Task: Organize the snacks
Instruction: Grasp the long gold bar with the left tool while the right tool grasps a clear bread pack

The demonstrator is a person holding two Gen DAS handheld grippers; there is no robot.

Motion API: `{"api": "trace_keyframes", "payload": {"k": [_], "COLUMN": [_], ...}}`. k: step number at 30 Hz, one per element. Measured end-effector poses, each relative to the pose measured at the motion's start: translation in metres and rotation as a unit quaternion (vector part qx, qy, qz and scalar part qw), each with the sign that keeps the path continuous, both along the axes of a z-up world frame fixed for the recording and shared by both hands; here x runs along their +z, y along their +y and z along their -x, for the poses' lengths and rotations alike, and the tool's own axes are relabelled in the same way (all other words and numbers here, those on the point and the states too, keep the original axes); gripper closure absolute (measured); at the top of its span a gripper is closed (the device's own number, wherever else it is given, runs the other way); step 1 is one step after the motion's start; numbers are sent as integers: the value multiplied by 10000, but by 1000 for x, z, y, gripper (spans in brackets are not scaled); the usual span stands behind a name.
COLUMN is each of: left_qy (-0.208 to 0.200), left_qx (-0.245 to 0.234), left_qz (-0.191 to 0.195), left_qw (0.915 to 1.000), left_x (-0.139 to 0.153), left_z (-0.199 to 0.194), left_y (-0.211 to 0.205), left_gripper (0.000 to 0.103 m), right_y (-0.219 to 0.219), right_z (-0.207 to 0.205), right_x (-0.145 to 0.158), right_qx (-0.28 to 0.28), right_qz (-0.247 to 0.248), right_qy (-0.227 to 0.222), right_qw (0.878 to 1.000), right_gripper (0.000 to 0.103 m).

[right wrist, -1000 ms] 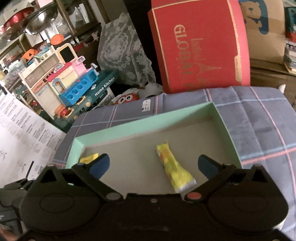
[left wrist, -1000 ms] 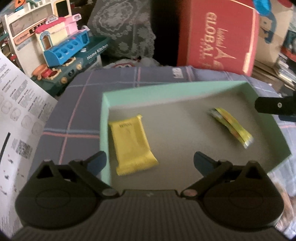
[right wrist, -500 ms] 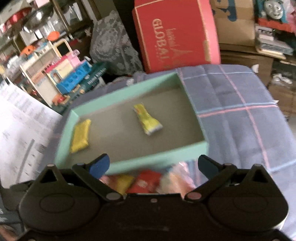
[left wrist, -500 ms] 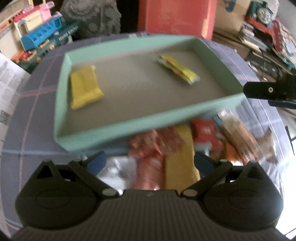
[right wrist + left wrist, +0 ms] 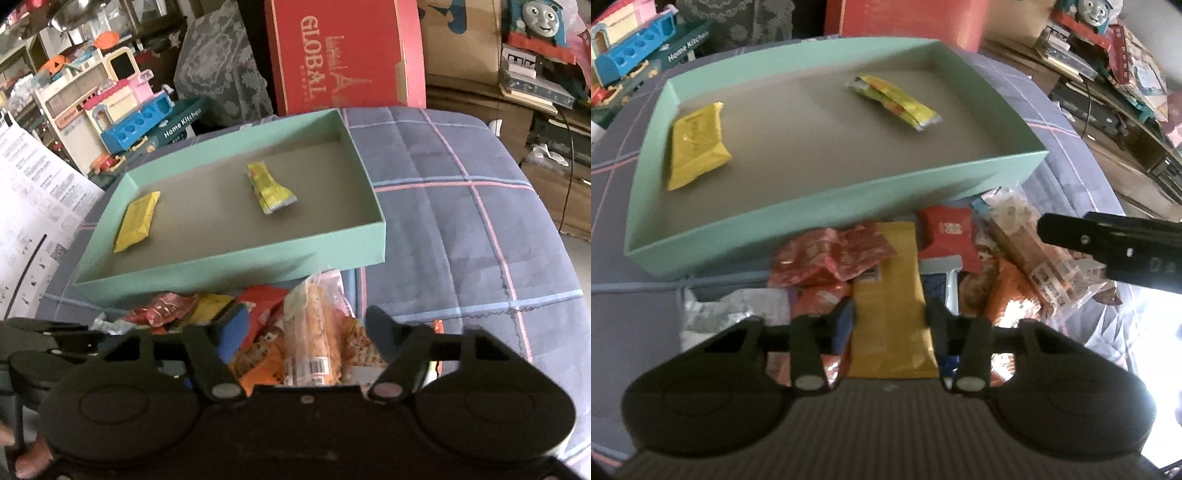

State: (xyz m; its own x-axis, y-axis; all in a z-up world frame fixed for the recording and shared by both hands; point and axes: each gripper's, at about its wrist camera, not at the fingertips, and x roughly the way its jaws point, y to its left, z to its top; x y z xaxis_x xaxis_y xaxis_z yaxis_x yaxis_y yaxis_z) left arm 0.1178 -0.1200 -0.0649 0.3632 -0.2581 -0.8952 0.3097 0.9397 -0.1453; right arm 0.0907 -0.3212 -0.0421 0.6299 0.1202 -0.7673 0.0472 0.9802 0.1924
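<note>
A mint-green tray (image 5: 827,206) (image 5: 229,266) lies on the checked cloth. Inside it are a flat yellow packet (image 5: 696,144) (image 5: 136,221) and a yellow-green stick pack (image 5: 894,101) (image 5: 271,188). In front of the tray sits a pile of snacks. My left gripper (image 5: 890,317) points down at the pile, its jaws closing, both pads against the edges of a gold packet (image 5: 890,280). My right gripper (image 5: 306,332) is closing too, and its pads stand apart from a long clear-wrapped biscuit pack (image 5: 317,325) (image 5: 1027,251) between them. A crumpled red wrapper (image 5: 827,254) lies beside the gold packet.
A small red packet (image 5: 947,232) and a silver wrapper (image 5: 735,306) are also in the pile. Behind the tray stand a red box (image 5: 343,55) and a toy kitchen (image 5: 122,107). A printed sheet (image 5: 33,206) lies at the left. Blue checked cloth (image 5: 461,221) spreads right of the tray.
Both grippers have drawn back from over the tray to the snack pile in front of it and dipped lower. Their jaws have narrowed from wide open.
</note>
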Motion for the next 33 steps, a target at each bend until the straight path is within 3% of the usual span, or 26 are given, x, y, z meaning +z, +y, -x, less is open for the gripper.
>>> {"api": "trace_keyframes", "payload": {"k": [3, 8, 10, 11, 12, 14, 21, 28, 33], "left_qy": [-46, 19, -23, -47, -79, -89, -17, 151, 164], "left_qx": [36, 93, -25, -139, -191, -251, -451, -538, -477], "left_qz": [-64, 51, -8, -21, -12, -22, 31, 222, 67], "left_qw": [10000, 9999, 10000, 9999, 9998, 9996, 9990, 9982, 9987], "left_x": [-5, -10, -11, -11, -11, -10, -5, -3, -7], "left_z": [-2, -12, -10, -8, -6, -1, 24, 41, 35], "left_y": [-3, -1, -6, -8, -9, -8, 14, 32, 23], "left_gripper": [57, 49, 53, 61, 62, 67, 69, 68, 62], "right_y": [1, 3, 5, 6, 8, 10, 3, 5, 4], "right_z": [-3, -1, 0, 1, 3, 5, 24, 44, 49], "right_x": [-8, -19, -22, -23, -24, -23, -13, -8, -10], "right_qx": [45, 60, 58, 57, 33, 1, -108, 31, -8], "right_qz": [-4, 38, 41, 65, 131, 115, -394, -706, -668], "right_qy": [115, 201, 199, 190, 169, 147, 81, 106, 147], "right_qw": [9999, 9998, 9998, 9998, 9998, 9998, 9991, 9974, 9977], "right_gripper": [51, 52, 52, 54, 68, 69, 76, 81, 81]}}
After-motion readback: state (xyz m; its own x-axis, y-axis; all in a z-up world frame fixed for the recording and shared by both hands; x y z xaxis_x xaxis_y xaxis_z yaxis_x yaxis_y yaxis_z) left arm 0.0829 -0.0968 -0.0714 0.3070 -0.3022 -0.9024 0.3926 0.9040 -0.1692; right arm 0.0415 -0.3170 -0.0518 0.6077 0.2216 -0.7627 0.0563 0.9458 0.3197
